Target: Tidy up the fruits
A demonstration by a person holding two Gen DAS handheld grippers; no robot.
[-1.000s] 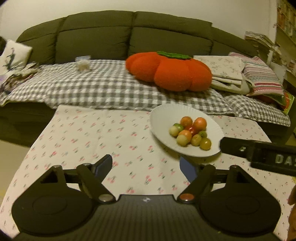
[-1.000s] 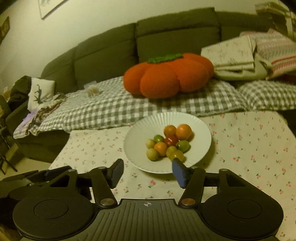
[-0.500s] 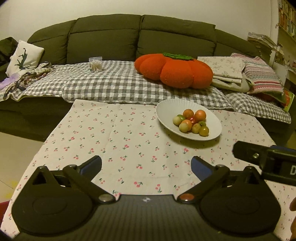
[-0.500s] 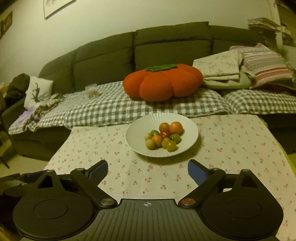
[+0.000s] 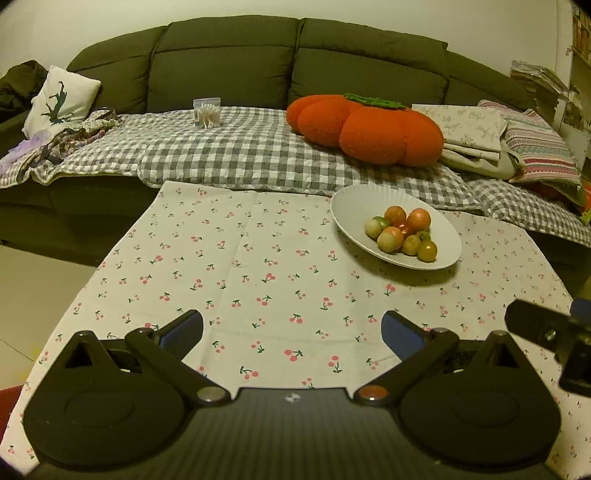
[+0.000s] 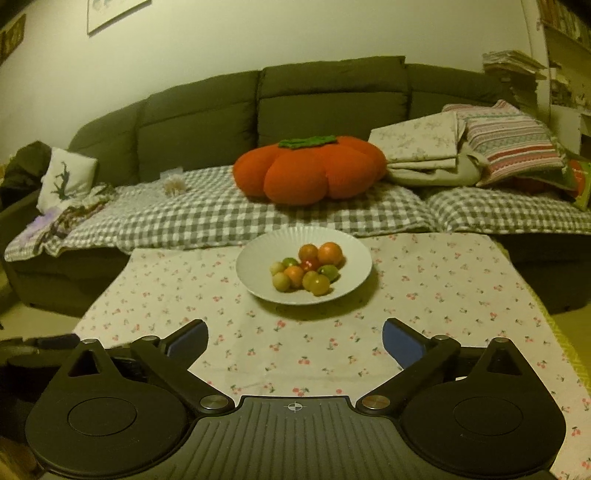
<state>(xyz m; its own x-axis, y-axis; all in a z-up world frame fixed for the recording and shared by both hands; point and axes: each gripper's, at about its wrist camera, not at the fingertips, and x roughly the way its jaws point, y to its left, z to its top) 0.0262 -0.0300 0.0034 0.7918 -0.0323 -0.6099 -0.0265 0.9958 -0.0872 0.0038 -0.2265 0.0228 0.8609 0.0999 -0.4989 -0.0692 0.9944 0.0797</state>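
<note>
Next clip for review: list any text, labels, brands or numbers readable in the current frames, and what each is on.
No legible text in either view.
Framed picture on the wall: contents too blurred to read.
Stacked papers beside the sofa: any print too small to read.
Right gripper body seen from the left wrist view: no lettering shows on the visible part.
White plate, fruits and cherry-print tablecloth: no writing.

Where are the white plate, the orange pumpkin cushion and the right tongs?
white plate [image 6: 258, 251]: right wrist view, bare inner wall at its left.
orange pumpkin cushion [image 6: 310, 173]: right wrist view, front lobe.
right tongs [image 6: 294, 341]: right wrist view, midway between the open blue tips.
</note>
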